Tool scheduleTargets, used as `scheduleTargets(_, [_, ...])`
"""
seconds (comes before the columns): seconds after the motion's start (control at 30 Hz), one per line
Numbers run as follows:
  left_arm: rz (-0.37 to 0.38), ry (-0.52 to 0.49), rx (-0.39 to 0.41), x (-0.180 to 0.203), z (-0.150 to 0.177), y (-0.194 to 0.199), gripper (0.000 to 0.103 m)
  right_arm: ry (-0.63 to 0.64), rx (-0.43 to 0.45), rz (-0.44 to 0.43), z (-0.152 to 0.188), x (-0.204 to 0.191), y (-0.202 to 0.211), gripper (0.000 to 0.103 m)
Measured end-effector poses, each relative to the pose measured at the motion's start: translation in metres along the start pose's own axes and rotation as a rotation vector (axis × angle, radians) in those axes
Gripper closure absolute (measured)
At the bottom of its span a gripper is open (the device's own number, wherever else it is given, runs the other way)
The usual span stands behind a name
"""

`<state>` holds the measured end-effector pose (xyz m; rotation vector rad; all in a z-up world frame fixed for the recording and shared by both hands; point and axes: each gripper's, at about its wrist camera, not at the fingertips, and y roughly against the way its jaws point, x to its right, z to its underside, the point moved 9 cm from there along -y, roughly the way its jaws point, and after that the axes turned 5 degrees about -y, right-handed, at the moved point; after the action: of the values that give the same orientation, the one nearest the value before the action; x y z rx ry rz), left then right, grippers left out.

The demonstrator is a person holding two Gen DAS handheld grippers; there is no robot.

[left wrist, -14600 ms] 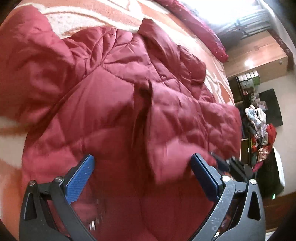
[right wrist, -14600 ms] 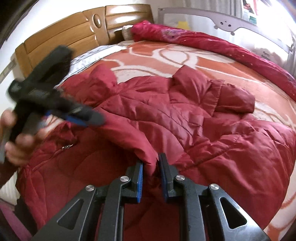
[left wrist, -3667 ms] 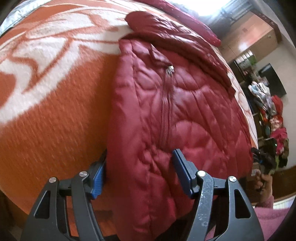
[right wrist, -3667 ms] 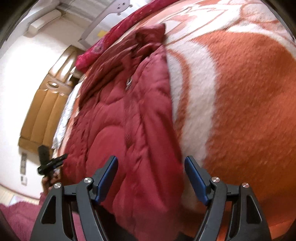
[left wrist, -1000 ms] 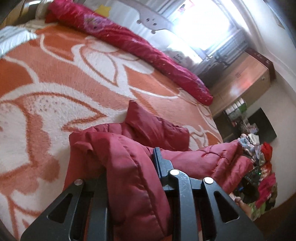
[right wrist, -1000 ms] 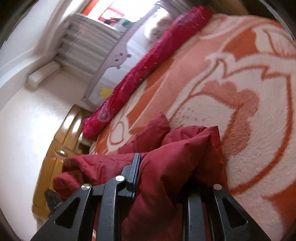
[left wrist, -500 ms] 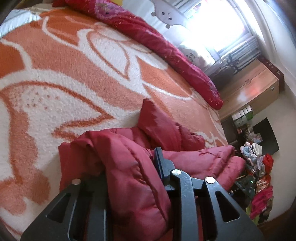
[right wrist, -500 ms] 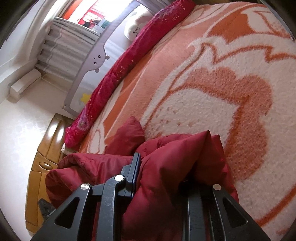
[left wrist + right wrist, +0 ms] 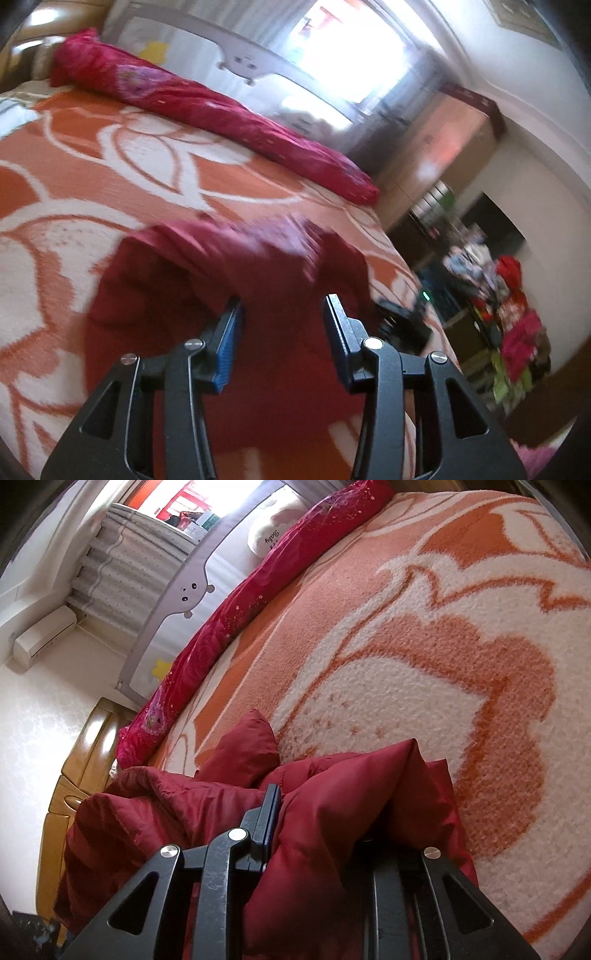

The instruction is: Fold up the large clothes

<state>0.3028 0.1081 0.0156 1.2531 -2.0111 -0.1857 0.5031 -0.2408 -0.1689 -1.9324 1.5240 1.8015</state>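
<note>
A dark red padded jacket (image 9: 221, 266) lies bunched on the bed, blurred in the left wrist view. My left gripper (image 9: 283, 306) hovers just above and behind it. Its jaws are opening, and the blue pads (image 9: 229, 339) press on nothing. My right gripper (image 9: 321, 812) is shut on a thick fold of the same jacket (image 9: 166, 812). The fabric bulges up over it and hides the right finger. In the left wrist view the right gripper (image 9: 402, 325) shows as a dark shape at the jacket's right end.
An orange and white flowered blanket (image 9: 406, 664) covers the bed. A rolled crimson quilt (image 9: 221, 110) lies along the far side before a grey bed rail (image 9: 192, 583). The wooden headboard (image 9: 74, 768) stands at the left. A wardrobe (image 9: 443, 147) and heaped clothes (image 9: 517, 314) lie beyond the bed.
The left gripper has let go of the jacket fold, spread its jaws and pulled back and up. The right gripper keeps its grip and has sunk a little toward the bed.
</note>
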Motion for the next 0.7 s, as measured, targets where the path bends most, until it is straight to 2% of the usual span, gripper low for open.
scheduleTargets(0.1, [0.071,-0.060,-0.051,0.029,0.015,-0.014,0.062,0.001,0.003,0.000,0.000,0.000,0.001,0.082])
scheduleTargets(0.2, [0.059,-0.142,-0.102,0.048,0.025,-0.034,0.059,-0.005,0.002,-0.010,-0.001,0.000,0.000,0.081])
scheduleTargets(0.33, [-0.103,-0.242,-0.201,0.037,0.037,-0.082,0.059,-0.008,-0.004,-0.016,-0.002,-0.004,0.004,0.078])
scheduleTargets(0.43, [-0.268,-0.286,-0.284,0.009,0.046,-0.115,0.059,-0.018,-0.007,-0.027,-0.005,-0.011,0.018,0.073])
scheduleTargets(0.57, [-0.303,-0.278,-0.302,-0.010,0.045,-0.135,0.059,-0.041,0.040,-0.098,-0.011,-0.030,0.060,0.059])
scheduleTargets(0.63, [-0.314,-0.262,-0.297,-0.014,0.041,-0.141,0.059,-0.041,0.131,-0.120,-0.013,-0.039,0.094,0.042])
scheduleTargets(0.7, [-0.322,-0.244,-0.296,-0.017,0.037,-0.145,0.059,-0.003,0.237,-0.133,-0.009,-0.050,0.129,0.040])
